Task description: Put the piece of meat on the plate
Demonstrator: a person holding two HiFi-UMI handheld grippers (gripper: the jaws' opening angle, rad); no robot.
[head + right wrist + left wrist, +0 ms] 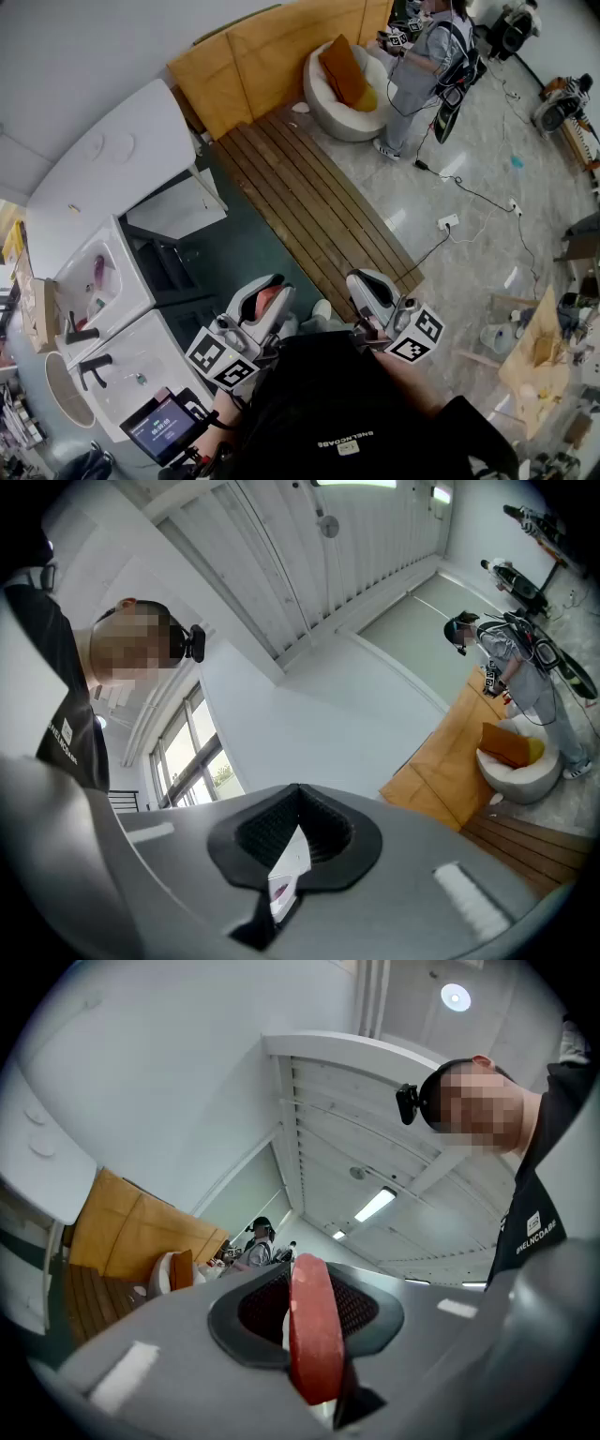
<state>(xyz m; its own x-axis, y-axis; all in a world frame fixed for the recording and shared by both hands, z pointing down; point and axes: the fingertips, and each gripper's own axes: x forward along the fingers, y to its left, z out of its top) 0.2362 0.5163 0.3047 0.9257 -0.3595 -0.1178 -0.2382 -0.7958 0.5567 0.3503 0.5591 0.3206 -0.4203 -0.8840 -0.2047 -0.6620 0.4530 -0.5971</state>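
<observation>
My left gripper (269, 289) is shut on a flat red piece of meat (268, 300), held on edge in front of my body. In the left gripper view the meat (314, 1330) stands upright between the dark pads (253, 1321) and sticks out past them; the left gripper (309, 1283) points slightly upward into the room. My right gripper (367, 281) is beside it on the right, held level with it. Its jaws (298, 803) meet at the tips with nothing between them. I cannot make out a plate in any view.
A white counter with two basins (89, 281) and dark taps (89, 366) runs along the left. Wooden decking (309, 197) lies ahead. Another person (417, 56) stands by a white round chair (342, 94). Cables (469, 197) cross the stone floor.
</observation>
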